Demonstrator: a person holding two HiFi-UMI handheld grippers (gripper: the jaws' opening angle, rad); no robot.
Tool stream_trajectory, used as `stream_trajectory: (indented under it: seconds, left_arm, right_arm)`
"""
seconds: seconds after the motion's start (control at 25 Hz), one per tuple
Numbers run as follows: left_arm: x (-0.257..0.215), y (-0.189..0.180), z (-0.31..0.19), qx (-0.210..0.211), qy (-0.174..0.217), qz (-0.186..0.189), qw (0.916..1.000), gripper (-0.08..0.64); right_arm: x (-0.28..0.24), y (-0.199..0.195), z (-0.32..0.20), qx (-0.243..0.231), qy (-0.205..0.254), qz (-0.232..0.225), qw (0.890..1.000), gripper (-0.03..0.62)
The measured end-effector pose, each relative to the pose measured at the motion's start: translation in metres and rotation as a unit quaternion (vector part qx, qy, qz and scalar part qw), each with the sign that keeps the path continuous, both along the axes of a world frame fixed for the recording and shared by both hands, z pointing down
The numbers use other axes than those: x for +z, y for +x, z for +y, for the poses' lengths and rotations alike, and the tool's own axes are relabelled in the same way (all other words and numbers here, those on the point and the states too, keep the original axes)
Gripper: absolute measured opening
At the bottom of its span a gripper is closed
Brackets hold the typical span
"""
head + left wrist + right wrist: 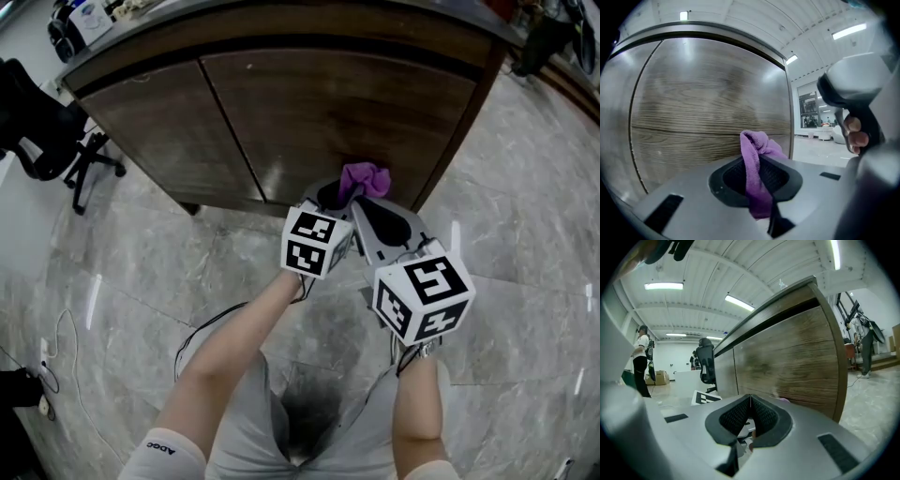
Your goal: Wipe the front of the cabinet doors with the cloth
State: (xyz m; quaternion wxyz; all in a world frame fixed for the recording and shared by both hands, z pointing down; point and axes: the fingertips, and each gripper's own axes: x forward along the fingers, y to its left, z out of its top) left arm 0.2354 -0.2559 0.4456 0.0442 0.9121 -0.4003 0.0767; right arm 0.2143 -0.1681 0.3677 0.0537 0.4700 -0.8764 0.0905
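Left gripper (757, 174) pinches the purple cloth (756, 149). The bunch pokes forward, just short of the right cabinet door (347, 117), low down; contact unclear. Right gripper (750, 414) is pressed together, empty, beside it.

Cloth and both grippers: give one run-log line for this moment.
left gripper: shut on purple cloth | right gripper: shut, empty | cloth low by right cabinet door, contact unclear
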Motion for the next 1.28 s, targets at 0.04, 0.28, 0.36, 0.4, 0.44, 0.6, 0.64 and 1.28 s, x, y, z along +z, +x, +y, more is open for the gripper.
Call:
stream_trajectory:
  seconds: [0.04,0.28,0.36,0.4,0.44,0.6,0.64,1.28]
  left_arm:
    - [-0.001,-0.009,-0.002,-0.009,-0.001,0.001,1.0,0.06]
    - [-0.004,-0.062,-0.015,-0.057,-0.001,0.004,0.9983,0.06]
    - [-0.004,-0.084,-0.02,-0.078,-0.001,0.003,0.997,0.06]
    - [-0.003,-0.096,-0.023,-0.089,-0.001,0.001,0.9961,0.06]
    - [-0.003,-0.107,-0.026,-0.099,-0.001,-0.001,0.9951,0.06]
    - [-0.006,-0.145,-0.035,-0.136,0.0,-0.002,0.9907,0.06]
    - [-0.008,-0.152,-0.037,-0.143,0.0,-0.001,0.9897,0.06]
    - [-0.003,-0.225,-0.048,-0.248,-0.011,-0.016,0.9684,0.06]
  right_arm:
    - [0.0,-0.006,0.0,-0.006,0.001,0.001,1.0,0.029]
    - [-0.001,-0.034,-0.001,-0.031,0.005,0.0,1.0,0.029]
    - [-0.005,-0.043,0.0,-0.038,0.008,-0.007,0.999,0.029]
    - [-0.008,-0.046,0.001,-0.042,0.011,-0.01,0.999,0.029]
    - [-0.01,-0.05,0.001,-0.046,0.014,-0.013,0.999,0.029]
    - [-0.011,-0.068,0.005,-0.066,0.016,-0.019,0.998,0.029]
    - [-0.01,-0.073,0.006,-0.071,0.017,-0.017,0.997,0.029]
    - [0.026,-0.077,0.004,-0.077,0.007,-0.014,0.997,0.029]
